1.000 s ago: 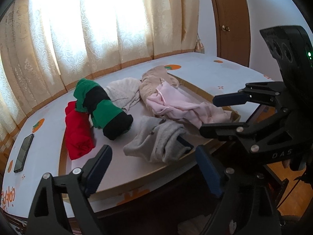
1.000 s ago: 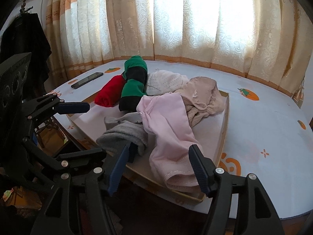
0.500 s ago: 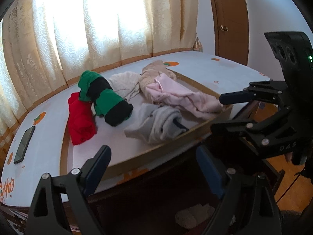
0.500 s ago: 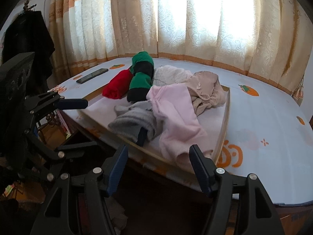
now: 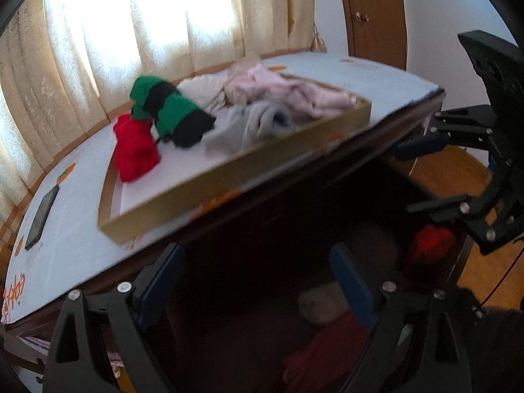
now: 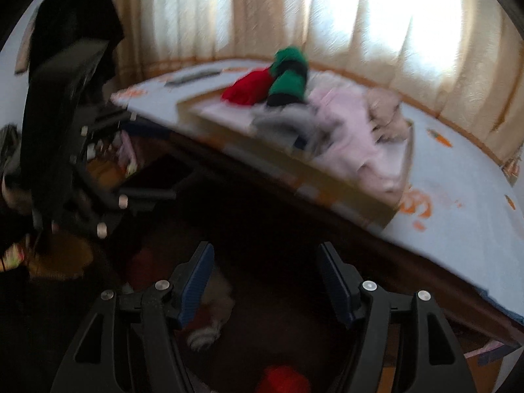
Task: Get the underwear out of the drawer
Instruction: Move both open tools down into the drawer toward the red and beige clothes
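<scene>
From the left wrist, the left tongs (image 5: 255, 281) stand wide apart with nothing between the pads, pointing into the dark open drawer (image 5: 262, 294) below the worktop (image 5: 65, 229). Inside, just past the right pad, lie a pale bundle (image 5: 319, 304) and a dark red garment (image 5: 330, 347) — underwear, though shadow blurs their shapes. Another red piece (image 5: 430, 245) sits further right, under the right tongs (image 5: 422, 177), which reach in from that side. Above and beyond the tongs, a shallow cardboard tray (image 5: 229, 177) on the worktop carries a red roll (image 5: 134, 150), a green-and-black roll (image 5: 170, 111), grey cloth (image 5: 249, 124) and pink cloth (image 5: 294, 91). A phone (image 5: 42, 216) lies far left.

From the right wrist everything is smeared by motion. The right tongs (image 6: 265, 281) are apart and empty. Just beyond the left pad sits a whitish bundle (image 6: 213, 311); a red item (image 6: 283, 380) is cut off at the bottom edge. The worktop edge (image 6: 425, 262) overhangs the drawer, and the left tongs' black frame (image 6: 82, 150) blocks the left side — their tips are hard to make out.
</scene>
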Action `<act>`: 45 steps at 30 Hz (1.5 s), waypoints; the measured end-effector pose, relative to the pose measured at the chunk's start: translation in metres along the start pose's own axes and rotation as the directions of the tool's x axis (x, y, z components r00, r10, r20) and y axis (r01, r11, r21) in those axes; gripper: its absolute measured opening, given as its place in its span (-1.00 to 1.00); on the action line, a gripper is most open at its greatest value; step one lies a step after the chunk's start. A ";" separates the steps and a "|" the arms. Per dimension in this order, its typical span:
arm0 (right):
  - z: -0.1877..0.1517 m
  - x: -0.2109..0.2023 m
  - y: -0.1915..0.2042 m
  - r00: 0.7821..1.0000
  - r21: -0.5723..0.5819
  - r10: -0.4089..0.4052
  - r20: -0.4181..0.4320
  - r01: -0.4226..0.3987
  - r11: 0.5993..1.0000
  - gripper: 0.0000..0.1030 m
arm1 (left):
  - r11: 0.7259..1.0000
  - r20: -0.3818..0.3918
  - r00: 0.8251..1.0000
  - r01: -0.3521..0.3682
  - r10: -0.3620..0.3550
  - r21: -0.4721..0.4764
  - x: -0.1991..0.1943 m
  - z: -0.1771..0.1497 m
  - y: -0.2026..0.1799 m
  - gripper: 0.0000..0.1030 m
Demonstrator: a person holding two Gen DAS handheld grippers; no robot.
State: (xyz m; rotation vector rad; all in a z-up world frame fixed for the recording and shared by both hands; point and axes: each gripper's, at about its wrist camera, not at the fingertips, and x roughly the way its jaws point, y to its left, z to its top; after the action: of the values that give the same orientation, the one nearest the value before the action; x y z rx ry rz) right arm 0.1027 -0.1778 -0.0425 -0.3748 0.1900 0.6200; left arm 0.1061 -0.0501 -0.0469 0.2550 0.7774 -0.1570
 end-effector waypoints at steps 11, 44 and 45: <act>-0.012 0.047 0.027 0.988 -0.037 0.098 -0.116 -0.102 0.994 0.31 | 0.999 -0.105 0.994 -0.027 0.022 -0.041 0.011 -0.041 0.019 0.78; 0.004 0.144 0.054 0.882 -0.145 0.131 -0.454 -0.217 0.965 0.14 | 0.995 -0.156 0.988 0.006 -0.022 -0.102 0.009 -0.067 0.042 0.78; 0.005 0.139 0.053 0.878 -0.152 0.145 -0.457 -0.237 0.959 0.14 | 0.994 -0.156 0.987 0.005 -0.021 -0.106 0.009 -0.068 0.044 0.78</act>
State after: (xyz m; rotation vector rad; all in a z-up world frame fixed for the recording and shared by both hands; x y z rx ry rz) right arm 0.1822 -0.0621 -0.0925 -0.7031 0.6104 0.7478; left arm 0.0770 0.0104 -0.0923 0.1633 0.9415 -0.1086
